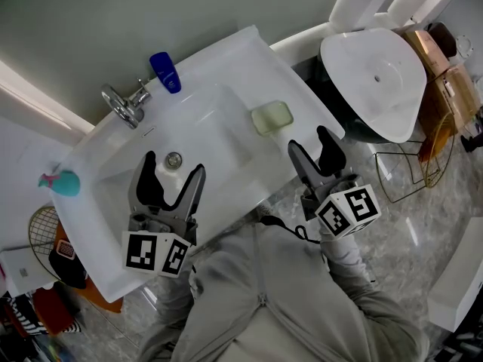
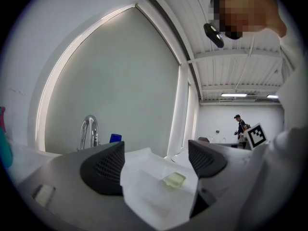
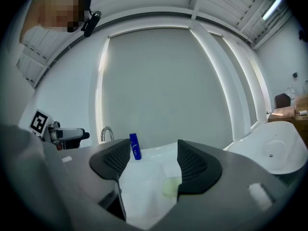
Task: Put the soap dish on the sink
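Note:
The pale green soap dish (image 1: 272,117) rests on the white sink's (image 1: 219,66) right ledge; it also shows in the left gripper view (image 2: 173,179) and the right gripper view (image 3: 170,186). My left gripper (image 1: 172,173) hovers over the basin near the drain, open, nothing between its jaws (image 2: 153,163). My right gripper (image 1: 315,149) hangs at the sink's front right edge, just short of the dish, also open and empty (image 3: 154,163).
A chrome tap (image 1: 127,104) and a blue bottle (image 1: 165,72) stand at the back of the sink. A teal item (image 1: 62,182) sits on the left ledge. A white toilet (image 1: 377,81) and a wire stand (image 1: 423,157) are to the right.

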Tool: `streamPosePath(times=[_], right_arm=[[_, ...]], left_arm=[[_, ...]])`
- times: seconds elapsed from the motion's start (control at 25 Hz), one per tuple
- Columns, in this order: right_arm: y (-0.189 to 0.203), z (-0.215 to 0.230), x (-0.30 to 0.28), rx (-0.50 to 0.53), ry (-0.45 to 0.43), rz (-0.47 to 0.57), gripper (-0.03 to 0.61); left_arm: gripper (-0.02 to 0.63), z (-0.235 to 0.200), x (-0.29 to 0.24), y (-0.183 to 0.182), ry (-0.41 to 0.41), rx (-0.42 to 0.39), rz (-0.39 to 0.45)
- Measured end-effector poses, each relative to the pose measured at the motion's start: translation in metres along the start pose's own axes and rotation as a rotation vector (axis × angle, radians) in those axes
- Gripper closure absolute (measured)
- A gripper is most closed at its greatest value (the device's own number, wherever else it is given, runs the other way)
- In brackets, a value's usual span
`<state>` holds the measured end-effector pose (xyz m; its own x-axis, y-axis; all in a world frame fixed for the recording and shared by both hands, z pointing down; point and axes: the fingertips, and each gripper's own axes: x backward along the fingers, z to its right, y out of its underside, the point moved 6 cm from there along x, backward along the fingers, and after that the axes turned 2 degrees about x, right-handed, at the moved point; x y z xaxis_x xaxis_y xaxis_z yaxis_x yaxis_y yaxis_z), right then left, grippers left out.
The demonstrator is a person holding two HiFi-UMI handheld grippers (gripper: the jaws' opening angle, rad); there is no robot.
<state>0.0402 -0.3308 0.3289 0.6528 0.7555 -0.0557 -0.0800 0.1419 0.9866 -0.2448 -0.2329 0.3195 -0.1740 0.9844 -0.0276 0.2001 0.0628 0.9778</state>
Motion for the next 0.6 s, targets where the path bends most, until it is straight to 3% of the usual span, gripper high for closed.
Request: streamPosePath(times=[0.12,0.6], right_arm=[[0.0013,-0.0005,-0.0019,0.0,-0.003,0.001,0.272],[0.0021,-0.0023,-0.0063,-0.001,0.007,-0.014,0.272]], left_arm=[[0.147,-0.0035,-0.0002,0.0013,0.004,0.032,0.002],[0.147,-0.0058,-0.0044,0.0064,0.013,0.019,-0.019]])
